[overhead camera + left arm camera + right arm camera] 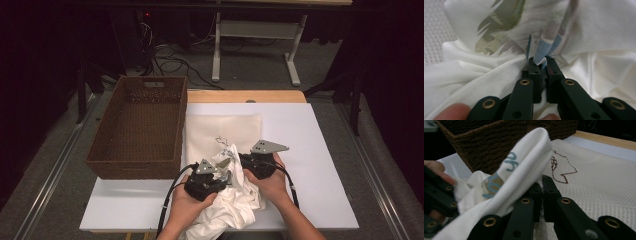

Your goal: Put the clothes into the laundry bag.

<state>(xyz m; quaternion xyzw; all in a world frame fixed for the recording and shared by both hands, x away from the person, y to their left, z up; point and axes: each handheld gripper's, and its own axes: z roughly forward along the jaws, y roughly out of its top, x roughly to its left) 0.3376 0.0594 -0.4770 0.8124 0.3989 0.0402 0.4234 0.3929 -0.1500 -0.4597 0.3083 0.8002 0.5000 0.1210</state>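
A crumpled white T-shirt point(235, 200) with a blue and olive print lies bunched at the table's front middle, partly hanging over the front edge. My left gripper point(220, 175) is shut on a printed fold of it; in the left gripper view the jaws point(541, 61) pinch the T-shirt point(599, 30) between their tips. My right gripper point(245, 162) sits just to the right, close against the left one. In the right gripper view its jaws point(541, 185) are shut on a fold of the T-shirt point(524, 157), which drapes over the left jaw.
A cream textured cloth point(220, 130) with a thin dark stitched outline lies flat behind the T-shirt on the white table top point(320, 150). A brown wicker basket point(135, 167) stands at the left, right beside the cloth. Table legs and cables are on the floor beyond.
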